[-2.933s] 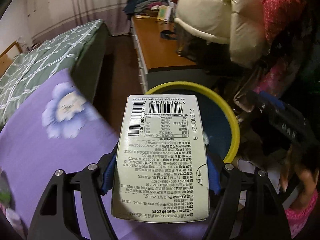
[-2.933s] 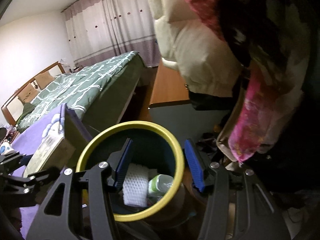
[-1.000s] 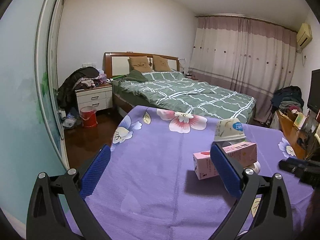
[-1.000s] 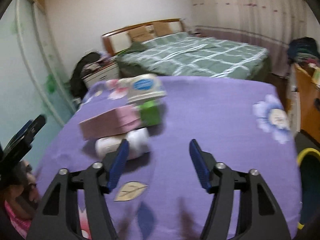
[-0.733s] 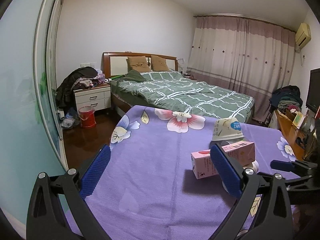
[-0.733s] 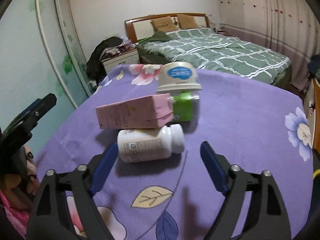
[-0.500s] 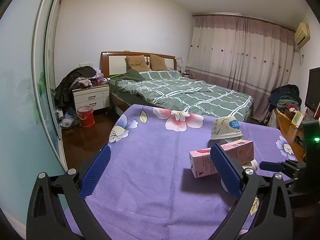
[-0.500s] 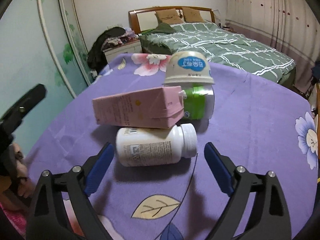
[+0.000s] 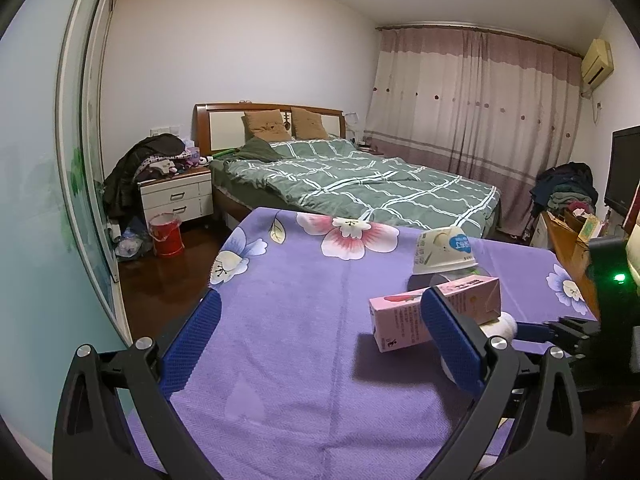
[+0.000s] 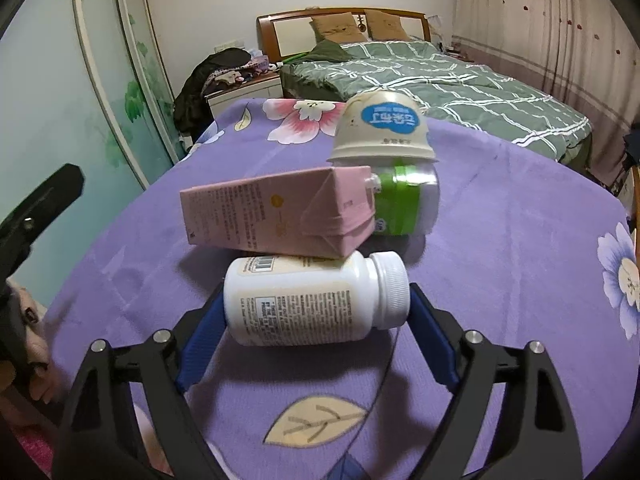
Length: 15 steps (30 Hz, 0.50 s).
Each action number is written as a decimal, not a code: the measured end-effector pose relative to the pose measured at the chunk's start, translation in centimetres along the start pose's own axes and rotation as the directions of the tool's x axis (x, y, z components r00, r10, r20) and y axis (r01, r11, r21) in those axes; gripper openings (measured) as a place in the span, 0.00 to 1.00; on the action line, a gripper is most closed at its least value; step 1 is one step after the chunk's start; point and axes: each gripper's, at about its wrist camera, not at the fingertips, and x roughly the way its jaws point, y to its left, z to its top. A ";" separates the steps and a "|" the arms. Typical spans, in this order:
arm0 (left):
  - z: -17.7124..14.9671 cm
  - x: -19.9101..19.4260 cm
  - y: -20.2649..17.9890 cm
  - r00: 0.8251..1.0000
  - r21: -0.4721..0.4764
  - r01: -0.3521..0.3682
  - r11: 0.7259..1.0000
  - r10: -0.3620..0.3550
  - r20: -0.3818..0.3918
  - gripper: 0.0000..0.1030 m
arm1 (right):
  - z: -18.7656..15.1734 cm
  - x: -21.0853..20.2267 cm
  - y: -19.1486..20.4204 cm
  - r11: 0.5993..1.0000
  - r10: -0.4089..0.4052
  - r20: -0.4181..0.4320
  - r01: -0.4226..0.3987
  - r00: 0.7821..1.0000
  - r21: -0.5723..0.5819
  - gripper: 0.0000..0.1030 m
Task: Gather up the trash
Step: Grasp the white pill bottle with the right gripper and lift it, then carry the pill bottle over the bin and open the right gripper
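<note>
A white pill bottle lies on its side on the purple flowered cloth. My right gripper is open, its blue pads on either side of the bottle. A pink carton rests on the bottle. Behind it lie a green-labelled bottle and an upturned white cup. My left gripper is open and empty above the cloth, left of the pink carton and the cup.
A green-quilted bed stands behind the table. A nightstand with clothes and a red bucket are at the left. A wooden desk is at the right. My right gripper's body shows at the left wrist view's right edge.
My left gripper released the carton it held over the yellow bin and swung back to the table. My right gripper moved in until its open pads flank the white pill bottle.
</note>
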 end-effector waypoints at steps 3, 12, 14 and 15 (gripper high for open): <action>-0.1 0.1 -0.2 1.000 0.005 0.003 1.000 -0.003 -0.003 0.95 | -0.7 -1.2 -0.8 0.999 0.000 -0.006 0.000 1.000 0.033 0.79; -0.3 0.4 -0.8 1.000 0.030 0.010 1.000 -0.010 -0.012 0.95 | -4.6 -6.3 -5.0 0.988 -0.068 0.034 0.063 0.997 0.141 0.79; -0.4 0.5 -1.1 1.000 0.037 0.013 0.999 -0.013 -0.016 0.95 | -5.4 -7.8 -6.6 0.978 -0.117 0.062 0.105 0.991 0.179 0.79; -0.4 0.5 -1.2 1.000 0.042 0.016 0.999 -0.015 -0.017 0.95 | -5.8 -8.6 -7.4 0.971 -0.148 0.071 0.131 0.986 0.200 0.79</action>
